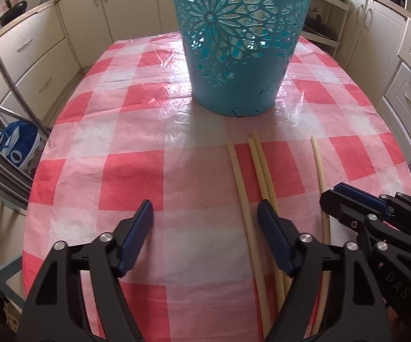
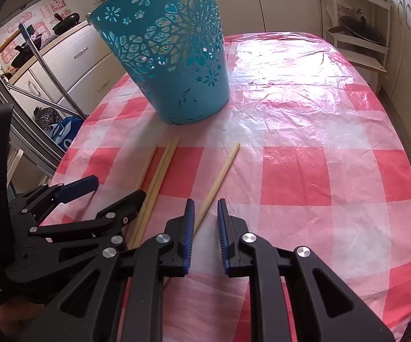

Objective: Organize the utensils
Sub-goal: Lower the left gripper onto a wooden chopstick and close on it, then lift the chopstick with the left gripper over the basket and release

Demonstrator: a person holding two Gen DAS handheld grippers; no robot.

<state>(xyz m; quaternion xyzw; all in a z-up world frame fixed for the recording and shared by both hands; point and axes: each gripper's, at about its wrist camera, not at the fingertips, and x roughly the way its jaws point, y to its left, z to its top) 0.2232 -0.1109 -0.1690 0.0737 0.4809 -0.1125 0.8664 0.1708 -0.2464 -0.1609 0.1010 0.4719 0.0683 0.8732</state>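
From the left wrist view, four pale chopsticks lie lengthwise on the bench, which is covered by a red-and-white checked sheet, with a teal perforated bucket standing upright just beyond their far tips. The left gripper hovers low over the sheet with its jaws open. The leftmost chopstick runs up between them, close to the right pad, and the pair beside it passes under that pad; no pad presses on anything. The right gripper enters from the right edge, over the fourth stick.

From the right wrist view, the right gripper has its jaws drawn to a narrow gap that remains open. The separate chopstick runs toward that gap, and its near end disappears behind the left pad, so contact cannot be confirmed; it looks unheld. The left gripper sits to the left over the other sticks, and the bucket stands beyond.

The step in hand appears to be the pickup, each gripper lining up on a stick. Next, the jaws likely need to straddle a single stick squarely, settle onto the sheet, and close before lifting toward the bucket. The thin, round sticks may roll or come up two at once.
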